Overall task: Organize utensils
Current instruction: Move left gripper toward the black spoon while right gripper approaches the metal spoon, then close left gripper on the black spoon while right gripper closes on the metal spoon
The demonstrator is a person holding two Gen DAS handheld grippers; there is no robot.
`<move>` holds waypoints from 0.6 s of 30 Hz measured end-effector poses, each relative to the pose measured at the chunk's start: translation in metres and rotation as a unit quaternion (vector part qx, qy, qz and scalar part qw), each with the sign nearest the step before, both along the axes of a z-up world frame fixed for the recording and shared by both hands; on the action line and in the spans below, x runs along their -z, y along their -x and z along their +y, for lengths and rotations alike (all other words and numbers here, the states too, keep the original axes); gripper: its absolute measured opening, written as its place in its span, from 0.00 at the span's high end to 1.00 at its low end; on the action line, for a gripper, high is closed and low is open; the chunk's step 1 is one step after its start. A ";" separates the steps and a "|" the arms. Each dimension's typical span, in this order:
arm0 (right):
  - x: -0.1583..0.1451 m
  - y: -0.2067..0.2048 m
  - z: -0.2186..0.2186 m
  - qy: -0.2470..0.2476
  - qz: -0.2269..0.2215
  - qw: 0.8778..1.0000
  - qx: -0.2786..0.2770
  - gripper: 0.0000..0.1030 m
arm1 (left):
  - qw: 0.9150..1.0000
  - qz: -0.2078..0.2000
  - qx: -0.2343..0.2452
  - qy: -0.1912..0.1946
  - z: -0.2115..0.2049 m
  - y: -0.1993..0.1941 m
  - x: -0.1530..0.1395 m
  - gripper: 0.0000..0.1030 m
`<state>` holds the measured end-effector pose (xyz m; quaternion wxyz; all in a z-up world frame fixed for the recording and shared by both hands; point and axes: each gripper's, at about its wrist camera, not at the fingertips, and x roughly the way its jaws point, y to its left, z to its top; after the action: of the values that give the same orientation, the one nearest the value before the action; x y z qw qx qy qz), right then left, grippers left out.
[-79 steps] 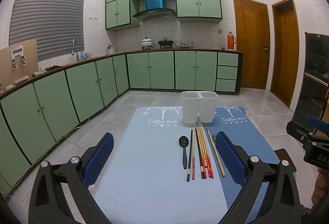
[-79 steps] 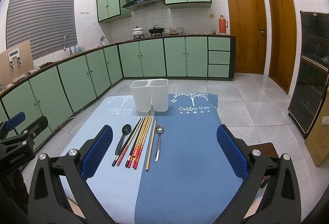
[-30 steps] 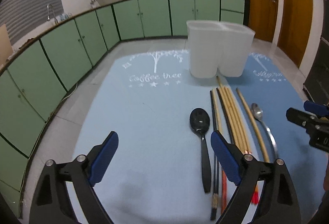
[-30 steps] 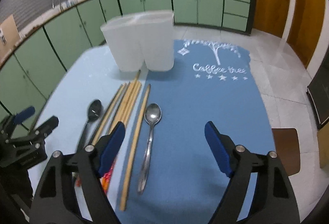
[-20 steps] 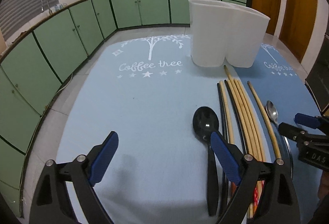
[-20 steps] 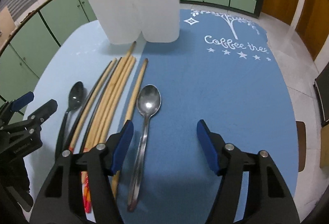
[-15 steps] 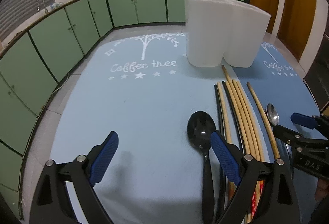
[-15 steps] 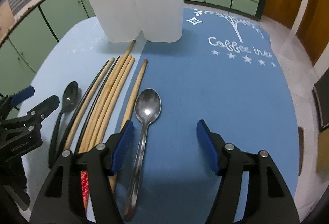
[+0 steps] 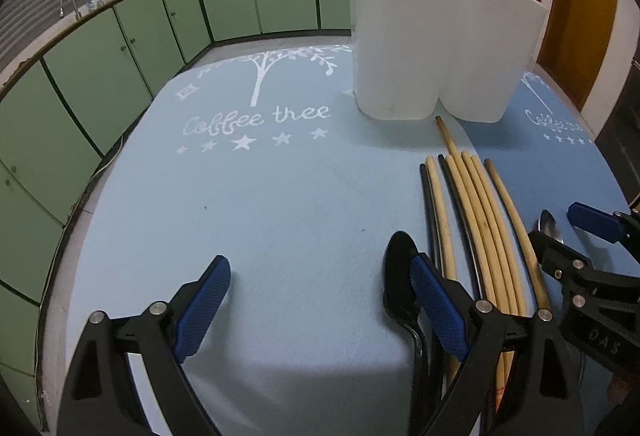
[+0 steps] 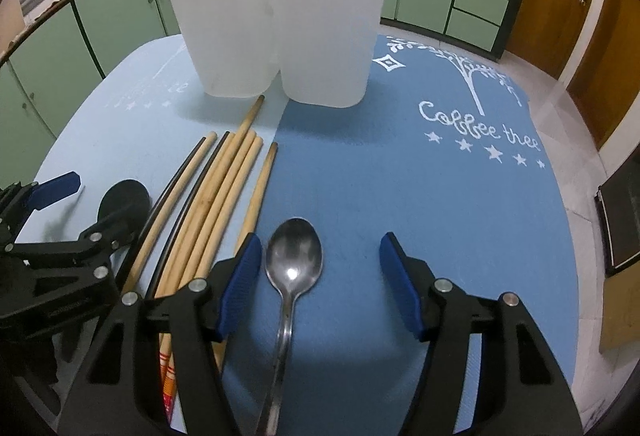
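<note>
My right gripper [image 10: 320, 284] hovers low over the metal spoon [image 10: 294, 260]. The spoon's bowl lies between the jaws, close to the left pad [image 10: 240, 284]. The jaws are closing and the pads do not touch it. My left gripper [image 9: 320, 300] is open over bare mat, and the black spoon [image 9: 400, 268] lies partly under its right finger [image 9: 436, 300]. Several chopsticks [image 9: 480, 220], wooden and dark, lie side by side between the two spoons. Behind them stands a white two-compartment holder [image 10: 276, 24].
Everything rests on a mat, light blue [image 9: 260, 216] on the left and darker blue [image 10: 420, 196] on the right, printed "Coffee tree". The table drops off at the mat's left edge [image 9: 60, 256]. Green kitchen cabinets [image 9: 120, 48] run along the walls behind.
Both grippers have sunk and moved forward toward the utensils. The right jaws have narrowed around the metal spoon. The left gripper's right finger now overlaps the black spoon.
</note>
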<state>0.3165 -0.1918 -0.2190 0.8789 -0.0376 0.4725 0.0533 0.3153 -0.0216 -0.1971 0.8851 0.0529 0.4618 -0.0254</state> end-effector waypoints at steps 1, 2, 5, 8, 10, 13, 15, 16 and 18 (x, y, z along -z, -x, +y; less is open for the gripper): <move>0.000 -0.001 0.000 -0.003 0.000 1.000 -0.004 0.47 | 1.000 0.001 0.000 0.002 0.001 -0.001 0.000 0.13; -0.001 0.002 0.002 -0.003 0.000 1.000 -0.007 0.50 | 1.000 0.000 -0.001 0.002 0.002 -0.001 0.000 0.13; -0.002 0.004 0.004 0.000 -0.005 1.000 -0.018 0.66 | 1.000 -0.006 0.002 -0.002 0.008 0.003 0.001 0.13; -0.002 0.006 0.003 0.007 -0.009 1.000 -0.023 0.73 | 1.000 -0.006 -0.001 0.003 0.016 0.007 0.000 0.17; -0.003 0.010 0.003 0.014 -0.011 1.000 -0.024 0.73 | 1.000 -0.006 0.001 0.004 0.021 0.009 -0.001 0.20; -0.004 0.013 -0.006 0.011 -0.008 1.000 -0.016 0.73 | 1.000 -0.010 0.006 0.013 0.024 0.015 -0.008 0.21; -0.004 0.014 -0.010 0.006 -0.005 1.000 -0.011 0.73 | 1.000 -0.016 0.012 0.023 0.022 0.021 -0.017 0.20; -0.004 0.014 -0.013 0.007 -0.005 1.000 -0.009 0.73 | 0.999 -0.018 0.017 0.026 0.021 0.023 -0.019 0.20; -0.005 0.016 -0.017 0.008 -0.004 1.000 -0.005 0.73 | 0.999 -0.018 0.030 0.019 0.013 0.027 -0.021 0.20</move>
<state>0.3006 -0.2084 -0.2143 0.8803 -0.0472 0.4690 0.0542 0.2878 -0.0085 -0.1761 0.8929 0.0500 0.4433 -0.0602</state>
